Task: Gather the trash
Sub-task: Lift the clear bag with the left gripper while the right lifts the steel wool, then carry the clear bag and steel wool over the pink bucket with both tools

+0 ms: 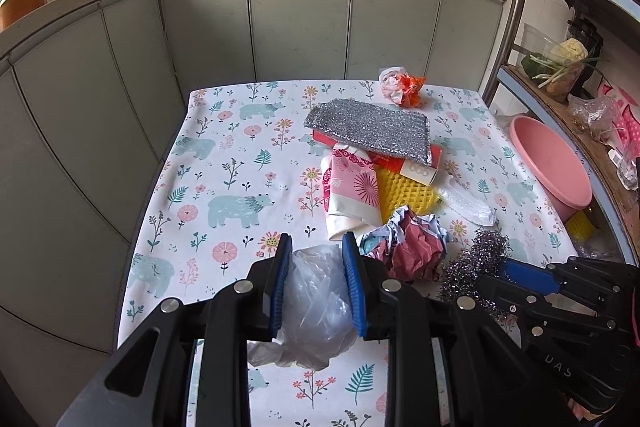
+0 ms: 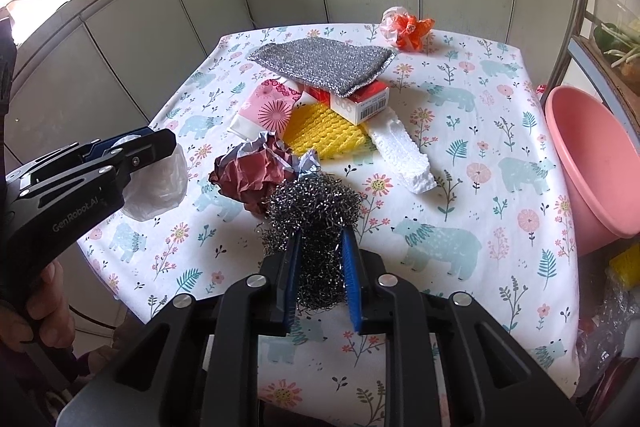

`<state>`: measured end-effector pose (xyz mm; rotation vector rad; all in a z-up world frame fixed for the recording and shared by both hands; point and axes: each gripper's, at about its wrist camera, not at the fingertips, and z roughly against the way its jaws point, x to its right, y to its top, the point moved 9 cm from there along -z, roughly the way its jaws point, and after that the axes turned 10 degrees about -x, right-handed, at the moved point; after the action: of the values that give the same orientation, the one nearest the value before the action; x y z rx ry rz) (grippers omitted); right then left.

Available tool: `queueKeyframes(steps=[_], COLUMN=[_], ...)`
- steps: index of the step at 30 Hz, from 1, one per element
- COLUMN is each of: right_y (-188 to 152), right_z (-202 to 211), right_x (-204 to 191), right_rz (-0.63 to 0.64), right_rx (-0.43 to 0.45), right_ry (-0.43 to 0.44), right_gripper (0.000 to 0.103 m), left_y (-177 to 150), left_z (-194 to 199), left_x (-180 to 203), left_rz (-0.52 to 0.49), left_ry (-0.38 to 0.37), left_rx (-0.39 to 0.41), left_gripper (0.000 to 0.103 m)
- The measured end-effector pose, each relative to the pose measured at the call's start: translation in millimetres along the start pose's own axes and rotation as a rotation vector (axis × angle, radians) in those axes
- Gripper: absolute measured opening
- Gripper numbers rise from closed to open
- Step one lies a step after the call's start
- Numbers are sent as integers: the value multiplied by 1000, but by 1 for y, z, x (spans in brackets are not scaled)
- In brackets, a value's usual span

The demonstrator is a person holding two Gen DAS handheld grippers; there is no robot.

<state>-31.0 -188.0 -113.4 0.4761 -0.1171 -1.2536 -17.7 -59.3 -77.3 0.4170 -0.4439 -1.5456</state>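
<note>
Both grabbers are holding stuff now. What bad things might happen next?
The tangled steel wool scrubber bulges past the right gripper fingers and sits against the crumpled dark red paper ball, so lifting might snag and drag it. The thin clear plastic bag in the left gripper looks slippery and hangs loose below, so it might slide out.

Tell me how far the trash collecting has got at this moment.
Nothing visibly binned yet. In hand: the left gripper clamps a clear plastic bag; the right gripper grips the steel wool. Left on the table: crumpled paper, silver scouring cloth, red box, yellow mesh, white foam, orange wrapper.
</note>
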Motion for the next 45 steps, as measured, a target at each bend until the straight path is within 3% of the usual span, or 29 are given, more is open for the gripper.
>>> queueKeyframes(steps=[14, 21, 27, 35, 40, 45], right_y=[4, 19, 30, 33, 27, 22], right_z=[10, 36, 64, 100, 113, 117], right_x=[6, 30, 75, 155, 203, 232], right_rz=[-10, -45, -129, -273, -368, -422], right_rx=[35, 126, 207, 305, 330, 342], right_ry=[-4, -43, -84, -166, -208, -225], right_gripper=[21, 21, 21, 21, 21, 21], left_y=[6, 21, 50, 93, 112, 125], left_z=[5, 10, 19, 19, 19, 18], left_x=[-1, 9, 39, 107, 148, 165], left_rz=[8, -12, -36, -105, -144, -170], left_ry=[15, 4, -95, -266, -386, -448], left_rx=[21, 47, 102, 156, 175, 190], left_gripper=[25, 25, 25, 25, 25, 25])
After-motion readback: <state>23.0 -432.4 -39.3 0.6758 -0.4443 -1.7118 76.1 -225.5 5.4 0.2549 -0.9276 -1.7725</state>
